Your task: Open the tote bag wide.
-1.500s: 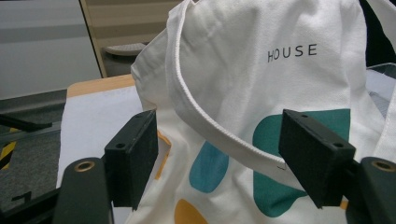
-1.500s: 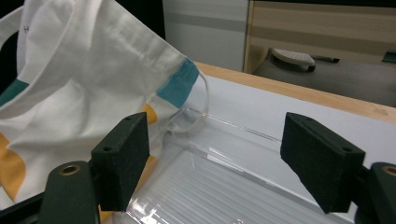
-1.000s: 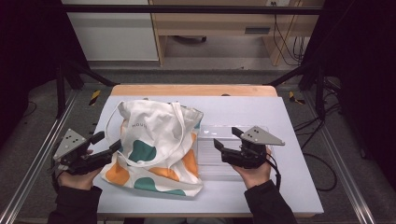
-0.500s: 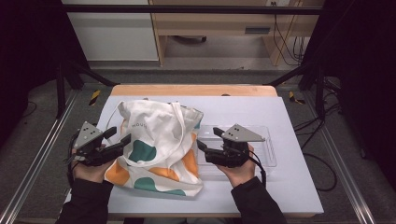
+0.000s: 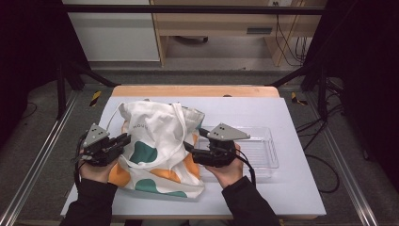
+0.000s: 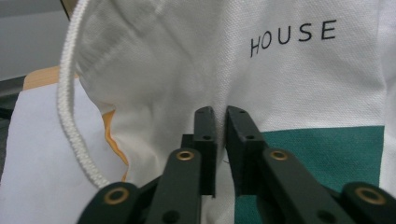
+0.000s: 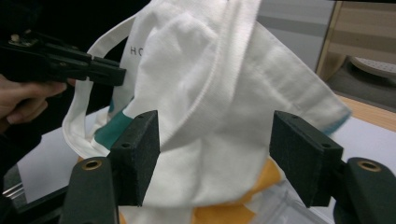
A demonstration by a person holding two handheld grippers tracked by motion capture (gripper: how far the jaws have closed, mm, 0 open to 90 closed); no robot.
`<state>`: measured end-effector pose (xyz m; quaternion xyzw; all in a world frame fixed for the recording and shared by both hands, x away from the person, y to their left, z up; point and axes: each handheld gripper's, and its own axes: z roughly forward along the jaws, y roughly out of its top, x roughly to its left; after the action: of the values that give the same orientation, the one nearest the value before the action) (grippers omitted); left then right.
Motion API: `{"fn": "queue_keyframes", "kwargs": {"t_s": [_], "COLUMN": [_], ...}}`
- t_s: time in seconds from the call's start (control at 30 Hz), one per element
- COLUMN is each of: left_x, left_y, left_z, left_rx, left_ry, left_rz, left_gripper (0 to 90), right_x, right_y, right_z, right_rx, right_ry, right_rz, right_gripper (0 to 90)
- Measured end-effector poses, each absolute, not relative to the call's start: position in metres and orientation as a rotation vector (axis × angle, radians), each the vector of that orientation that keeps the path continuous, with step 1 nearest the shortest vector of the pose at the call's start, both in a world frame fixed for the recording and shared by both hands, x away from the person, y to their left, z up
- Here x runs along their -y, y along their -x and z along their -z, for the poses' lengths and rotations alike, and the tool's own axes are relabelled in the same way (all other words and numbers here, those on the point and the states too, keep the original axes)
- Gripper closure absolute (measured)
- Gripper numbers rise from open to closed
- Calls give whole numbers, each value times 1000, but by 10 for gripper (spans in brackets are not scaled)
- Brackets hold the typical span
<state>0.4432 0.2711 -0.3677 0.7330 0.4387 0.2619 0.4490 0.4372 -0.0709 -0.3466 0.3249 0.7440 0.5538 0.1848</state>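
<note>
A white tote bag [image 5: 160, 141] with green and orange patches and the word HOUSE lies on the white table top [image 5: 291, 113]. My left gripper [image 5: 124, 140] is at the bag's left edge. Its jaws have just been closing and now pinch a fold of the cloth [image 6: 299, 84] at their tips [image 6: 221, 112]. My right gripper [image 5: 190, 148] is at the bag's right side, and its jaws have just been closing a little. They still stand wide [image 7: 215, 140], with a bunched part of the bag [image 7: 219, 93] between them and the pads not pressing it.
A clear plastic tray [image 5: 270, 141] sits on the table just right of the bag, under my right hand. The table's wooden far edge [image 5: 193, 90] runs behind the bag. Dark frame rails flank the table on both sides.
Both hands moved inward to the bag. The left gripper's jaws went from wide apart to shut on the bag's left edge. The right gripper slid left from the tray to the bag's right side.
</note>
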Motion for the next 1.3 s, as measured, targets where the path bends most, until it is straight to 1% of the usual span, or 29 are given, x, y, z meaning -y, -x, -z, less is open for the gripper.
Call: {"fn": "queue_keyframes", "kwargs": {"t_s": [0.1, 0.17, 0.23, 0.27, 0.33, 0.37, 0.4, 0.43, 0.5, 0.53, 0.57, 0.6, 0.63, 0.7, 0.73, 0.77, 0.8, 0.83, 0.9, 0.93, 1.03, 1.07, 1.17, 1.3], "left_x": [-271, -272, -272, -273, -274, -274, -273, -273, -272, -271, -271, -271, -271, -271, -271, -271, -271, -271, -270, -269, -266, -266, -264, -266], "left_y": [-442, -442, -440, -439, -437, -437, -436, -436, -436, -436, -436, -437, -437, -437, -438, -438, -439, -439, -440, -441, -443, -443, -443, -440], "left_z": [368, 368, 369, 369, 369, 369, 370, 370, 370, 369, 369, 369, 368, 366, 364, 364, 361, 360, 356, 355, 356, 356, 361, 362], "left_rx": [-1080, -1079, -1077, -1074, -1076, -1076, -1076, -1076, -1079, -1085, -1085, -1086, -1088, -1086, -1085, -1085, -1079, -1076, -1066, -1061, -1053, -1053, -1053, -1050], "left_ry": [-1820, -1820, -1820, -1821, -1820, -1820, -1823, -1823, -1825, -1824, -1824, -1821, -1812, -1803, -1793, -1793, -1781, -1775, -1762, -1762, -1775, -1775, -1802, -1811], "left_rz": [-642, -641, -636, -637, -636, -636, -632, -632, -632, -635, -635, -633, -629, -634, -638, -638, -639, -636, -642, -635, -621, -621, -606, -592], "left_gripper": [868, 873, 876, 876, 879, 879, 878, 877, 874, 862, 851, 851, 771, 760, 679, 646, 646, 606, 605, 612, 675, 709, 849, 882], "right_x": [55, 52, 43, 43, 38, 38, 38, 38, 39, 40, 40, 40, 42, 42, 41, 41, 41, 39, 38, 37, 35, 35, 34, 34], "right_y": [-441, -443, -449, -449, -453, -453, -455, -455, -455, -454, -454, -454, -453, -453, -451, -451, -450, -447, -444, -442, -436, -436, -433, -434], "right_z": [343, 343, 342, 342, 342, 342, 344, 344, 346, 348, 348, 349, 350, 350, 351, 351, 351, 350, 350, 350, 352, 352, 356, 358], "right_rx": [-2106, -2107, -2120, -2120, -2135, -2135, -2149, -2149, -2156, -2169, -2169, -2168, -2178, -2180, -2186, -2186, -2188, -2198, -2211, -2219, -2239, -2239, -2260, -2259], "right_ry": [-903, -904, -924, -924, -932, -932, -945, -945, -937, -927, -927, -928, -919, -919, -911, -911, -906, -884, -868, -857, -832, -832, -827, -837], "right_rz": [-1571, -1569, -1554, -1554, -1538, -1538, -1529, -1529, -1517, -1503, -1503, -1502, -1500, -1498, -1498, -1498, -1496, -1500, -1506, -1504, -1505, -1505, -1502, -1502], "right_gripper": [358, 366, 412, 412, 520, 520, 606, 606, 696, 779, 779, 799, 855, 864, 873, 873, 875, 877, 877, 877, 877, 877, 875, 861]}}
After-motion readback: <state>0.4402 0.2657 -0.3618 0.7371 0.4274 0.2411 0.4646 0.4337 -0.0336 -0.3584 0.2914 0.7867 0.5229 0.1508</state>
